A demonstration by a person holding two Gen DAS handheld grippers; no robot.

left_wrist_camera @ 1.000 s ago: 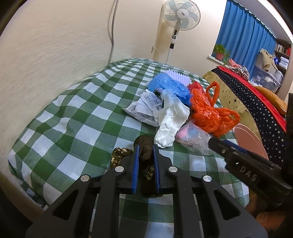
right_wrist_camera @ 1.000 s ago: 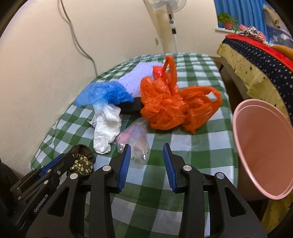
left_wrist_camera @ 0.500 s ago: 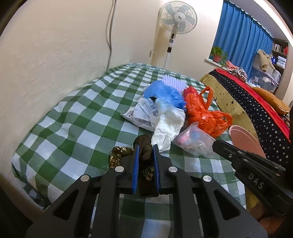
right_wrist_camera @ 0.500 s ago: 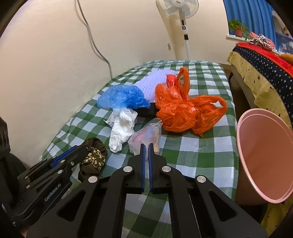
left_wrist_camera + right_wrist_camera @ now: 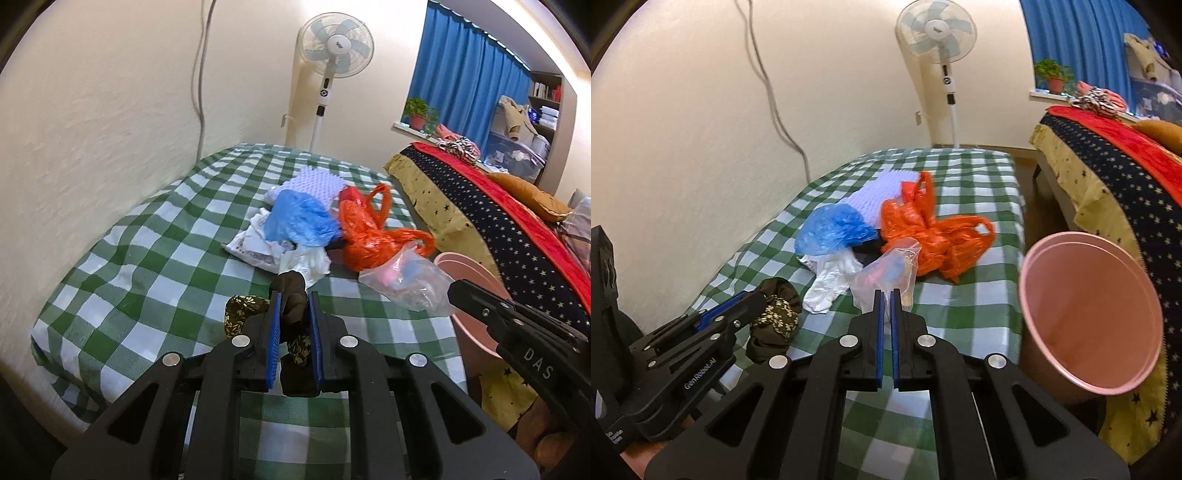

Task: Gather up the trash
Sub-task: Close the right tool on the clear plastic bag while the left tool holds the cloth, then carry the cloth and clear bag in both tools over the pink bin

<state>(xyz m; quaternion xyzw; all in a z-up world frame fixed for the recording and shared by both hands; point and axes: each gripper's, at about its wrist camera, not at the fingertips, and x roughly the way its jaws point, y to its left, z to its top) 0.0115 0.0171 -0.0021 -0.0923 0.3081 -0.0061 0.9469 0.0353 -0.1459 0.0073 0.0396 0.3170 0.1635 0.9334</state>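
My left gripper (image 5: 294,297) is shut on a brown patterned cloth (image 5: 293,301), held above the green checked bed (image 5: 155,266); the cloth also shows in the right wrist view (image 5: 775,314). My right gripper (image 5: 885,295) is shut on a clear plastic bag (image 5: 886,275) with pink and blue contents and holds it off the bed; the bag also shows in the left wrist view (image 5: 406,280). A pile remains on the bed: a blue bag (image 5: 301,219), an orange bag (image 5: 369,236), a white bag (image 5: 306,262) and printed paper (image 5: 251,243). A pink bin (image 5: 1089,317) stands right of the bed.
A lilac bumpy mat (image 5: 317,182) lies behind the pile. A pedestal fan (image 5: 332,55) stands at the bed's far end by the wall. A second bed with a starry dark cover (image 5: 498,221) is on the right. A narrow gap holds the pink bin (image 5: 465,266).
My right gripper shut on the clear plastic bag and lifted it off the bed. My left gripper rose with the brown cloth. Both views pulled back from the pile.
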